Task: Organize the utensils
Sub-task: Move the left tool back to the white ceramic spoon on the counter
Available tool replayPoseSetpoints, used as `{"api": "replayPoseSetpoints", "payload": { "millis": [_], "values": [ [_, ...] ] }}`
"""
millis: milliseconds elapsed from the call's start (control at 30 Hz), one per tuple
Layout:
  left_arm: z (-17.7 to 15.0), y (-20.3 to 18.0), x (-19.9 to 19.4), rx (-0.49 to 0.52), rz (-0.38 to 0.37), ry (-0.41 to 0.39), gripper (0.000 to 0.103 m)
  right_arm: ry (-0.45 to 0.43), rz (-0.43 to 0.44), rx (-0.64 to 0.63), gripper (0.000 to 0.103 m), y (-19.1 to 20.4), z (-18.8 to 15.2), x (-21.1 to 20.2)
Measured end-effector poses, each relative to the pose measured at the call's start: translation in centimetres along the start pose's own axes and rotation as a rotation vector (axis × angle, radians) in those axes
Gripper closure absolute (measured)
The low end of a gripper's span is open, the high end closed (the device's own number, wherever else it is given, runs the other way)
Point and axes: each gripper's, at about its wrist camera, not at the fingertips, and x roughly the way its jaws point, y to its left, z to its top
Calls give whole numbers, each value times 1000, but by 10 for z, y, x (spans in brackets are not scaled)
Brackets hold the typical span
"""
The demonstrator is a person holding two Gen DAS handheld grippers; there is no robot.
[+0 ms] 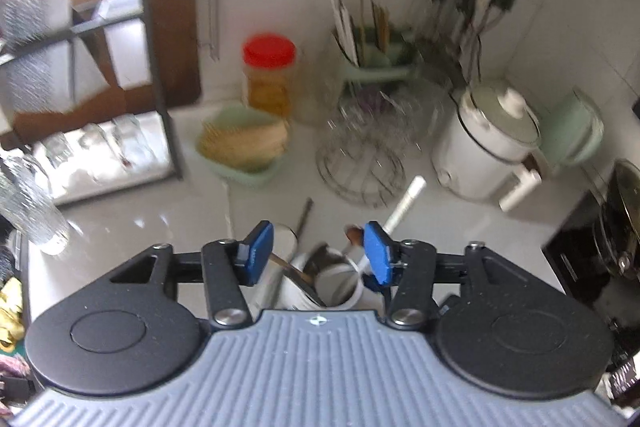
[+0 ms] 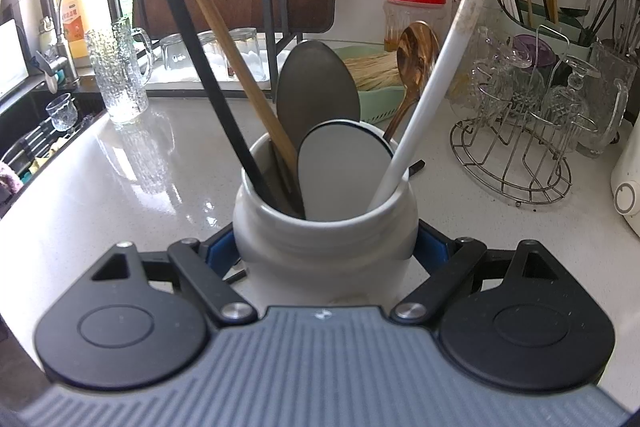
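A white ceramic crock [image 2: 324,227] stands on the pale counter [image 2: 120,187]. My right gripper [image 2: 326,251] is shut on its body, one blue pad on each side. Standing in the crock are a black handle [image 2: 192,43], a wooden handle [image 2: 228,55], a grey spatula head [image 2: 316,91], a white paddle [image 2: 344,175], a golden spoon [image 2: 416,55] and a long white handle [image 2: 440,67]. My left gripper [image 1: 318,255] hangs open above the crock [image 1: 340,291], with nothing between its pads. The white handle [image 1: 404,207] pokes up past its right pad.
A green basket [image 1: 240,147] of sticks, a red-lidded jar [image 1: 270,75] and a wire rack of glasses [image 2: 520,131] stand behind the crock. A white cooker [image 1: 488,147] sits at the right. At the left are a dish rack [image 1: 100,87], a glass mug [image 2: 120,75] and the sink [image 2: 40,131].
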Motion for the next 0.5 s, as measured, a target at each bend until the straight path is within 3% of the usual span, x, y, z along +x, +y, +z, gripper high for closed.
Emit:
{"api": "replayPoseSetpoints", "payload": {
  "millis": [300, 500],
  "values": [
    [-16, 51, -32, -138, 108, -141, 39, -1, 3, -4, 12, 0, 0, 0],
    [-37, 90, -35, -260, 158, -159, 39, 2, 1, -3, 12, -2, 0, -1]
  ]
}}
